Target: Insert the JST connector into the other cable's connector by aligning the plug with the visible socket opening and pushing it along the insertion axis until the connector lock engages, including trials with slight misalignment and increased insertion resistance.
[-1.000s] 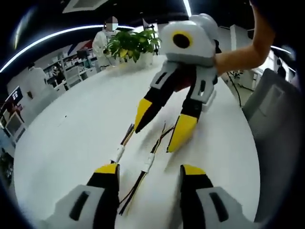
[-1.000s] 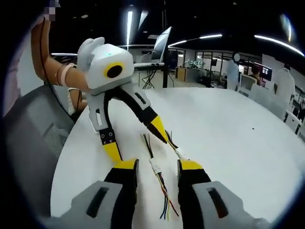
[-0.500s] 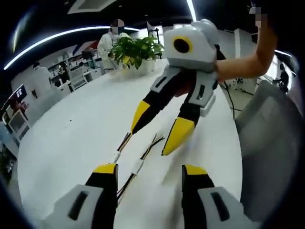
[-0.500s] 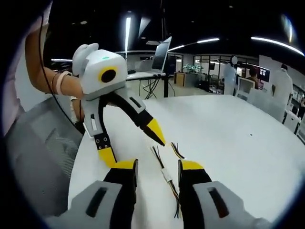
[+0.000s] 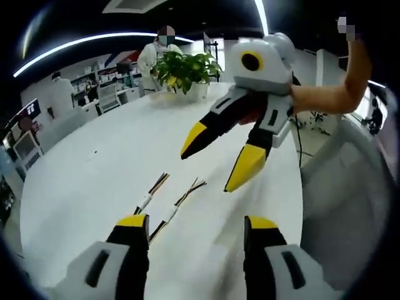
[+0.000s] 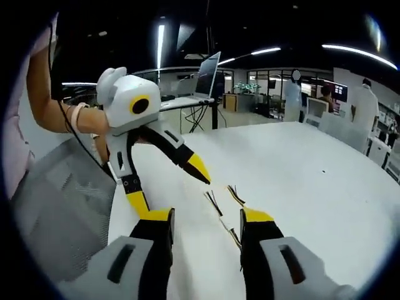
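Two cables (image 5: 164,209) with white connectors lie side by side on the white desk (image 5: 94,181); left hand-held gripper (image 5: 194,228) and right hand-held gripper (image 6: 206,219) hover above, jaws spread, empty.

A big white round table (image 5: 94,181) is filling the middle of a large office room. A green plant in a white pot (image 5: 183,69) is sitting at its far edge. Long light strips (image 5: 94,40) are glowing on the dark ceiling. A grey chair (image 6: 59,206) is standing beside the table. A laptop (image 6: 207,75) is standing open on a desk behind.
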The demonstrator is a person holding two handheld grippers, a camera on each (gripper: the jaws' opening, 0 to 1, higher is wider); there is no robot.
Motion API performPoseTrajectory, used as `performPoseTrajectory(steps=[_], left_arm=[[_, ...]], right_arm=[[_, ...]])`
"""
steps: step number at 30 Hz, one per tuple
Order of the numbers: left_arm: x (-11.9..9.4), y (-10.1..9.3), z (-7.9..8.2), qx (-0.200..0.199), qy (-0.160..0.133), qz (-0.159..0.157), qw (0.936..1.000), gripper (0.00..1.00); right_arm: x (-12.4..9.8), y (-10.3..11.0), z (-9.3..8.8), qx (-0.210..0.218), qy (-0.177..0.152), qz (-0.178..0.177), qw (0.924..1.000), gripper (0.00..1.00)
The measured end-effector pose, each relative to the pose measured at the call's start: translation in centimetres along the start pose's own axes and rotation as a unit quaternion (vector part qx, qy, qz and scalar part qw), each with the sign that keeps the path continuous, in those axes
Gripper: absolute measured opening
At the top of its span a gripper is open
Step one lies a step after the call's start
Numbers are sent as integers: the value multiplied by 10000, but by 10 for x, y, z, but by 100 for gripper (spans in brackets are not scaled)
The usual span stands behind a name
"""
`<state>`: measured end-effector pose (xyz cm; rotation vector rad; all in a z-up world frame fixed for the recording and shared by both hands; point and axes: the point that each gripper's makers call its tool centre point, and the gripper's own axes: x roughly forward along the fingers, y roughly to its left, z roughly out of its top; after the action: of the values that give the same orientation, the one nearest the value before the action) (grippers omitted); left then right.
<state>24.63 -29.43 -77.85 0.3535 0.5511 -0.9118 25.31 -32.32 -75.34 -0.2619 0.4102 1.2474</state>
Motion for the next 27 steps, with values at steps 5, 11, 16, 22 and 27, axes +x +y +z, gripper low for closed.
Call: performPoseTrajectory(steps=[5,11,16,22,27], left_arm=[[-10,-2,2,-111,-82,39,9999,61],[-23,-8,4,-218,-182,95,9996,66],[-31,-12,3,-208,-190,98,9996,67],[-40,-14,2,-347,-252,172,9989,71],[-48,-16,1,-451,-316,244,9982,71]], right_arm=[[-7,7,3,98,-3,-88,9999,45],[-15,19,6,208,-11,-169,9996,47],[-20,25,10,310,-43,-249,9992,49],[-23,34,12,321,2,-296,9990,52],[-29,38,13,408,-25,-395,9984,53]])
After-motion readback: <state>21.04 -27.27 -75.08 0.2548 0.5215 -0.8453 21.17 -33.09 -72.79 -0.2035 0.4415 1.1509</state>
